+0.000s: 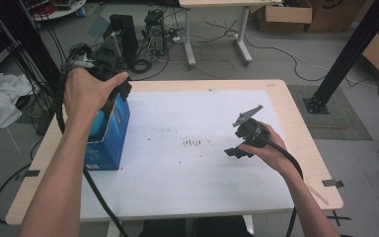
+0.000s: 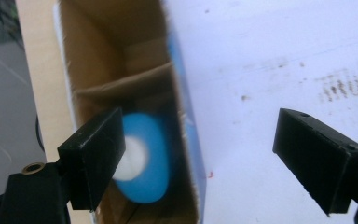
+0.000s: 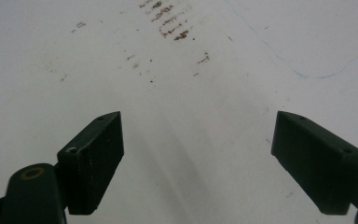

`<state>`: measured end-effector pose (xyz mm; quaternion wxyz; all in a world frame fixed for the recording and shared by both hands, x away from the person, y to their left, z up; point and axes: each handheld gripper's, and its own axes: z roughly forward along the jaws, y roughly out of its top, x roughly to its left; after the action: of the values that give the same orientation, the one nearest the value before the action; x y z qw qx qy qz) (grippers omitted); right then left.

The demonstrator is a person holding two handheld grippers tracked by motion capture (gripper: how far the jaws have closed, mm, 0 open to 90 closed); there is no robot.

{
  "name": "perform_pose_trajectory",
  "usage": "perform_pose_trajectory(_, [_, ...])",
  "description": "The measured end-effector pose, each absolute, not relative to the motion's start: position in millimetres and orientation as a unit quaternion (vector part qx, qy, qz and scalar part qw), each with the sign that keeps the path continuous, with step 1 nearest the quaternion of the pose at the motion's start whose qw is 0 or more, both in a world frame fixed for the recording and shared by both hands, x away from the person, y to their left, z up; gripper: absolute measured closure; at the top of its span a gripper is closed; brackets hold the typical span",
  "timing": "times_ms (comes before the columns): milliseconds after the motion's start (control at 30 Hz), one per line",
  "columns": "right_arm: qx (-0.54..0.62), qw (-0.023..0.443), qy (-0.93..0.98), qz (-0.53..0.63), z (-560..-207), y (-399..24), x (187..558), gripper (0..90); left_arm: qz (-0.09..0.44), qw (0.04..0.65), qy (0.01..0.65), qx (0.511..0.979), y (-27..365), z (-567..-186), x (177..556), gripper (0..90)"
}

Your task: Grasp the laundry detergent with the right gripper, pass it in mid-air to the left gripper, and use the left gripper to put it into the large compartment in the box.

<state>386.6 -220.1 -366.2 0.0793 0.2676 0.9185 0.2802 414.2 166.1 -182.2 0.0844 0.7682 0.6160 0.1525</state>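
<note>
Standing open-topped under the left gripper point(image 2: 200, 163), a blue box point(image 1: 112, 136) with brown cardboard inside | holds a blue round object with a white centre point(image 2: 142, 158), beside the left finger | fingers spread wide, gripping nothing | right gripper point(image 3: 198, 161) over the stained white surface point(image 1: 197, 163), fingers wide apart, empty

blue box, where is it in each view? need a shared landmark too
High view: the blue box stands at the table's left edge, under the left tongs.
Left gripper view: left of centre, seen from above, open top, a blue and white object inside.
Right gripper view: not in it.
Shared landmark: the dark smudge marks on the white table cover.
</note>
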Motion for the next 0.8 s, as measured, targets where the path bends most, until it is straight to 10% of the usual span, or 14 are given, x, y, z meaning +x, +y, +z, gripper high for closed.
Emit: perform_pose_trajectory(800, [0.281,0.084,0.915,0.277,-355,-234,384,15.9,0.104,0.104,0.443,0.884,66,-213,411,17.4])
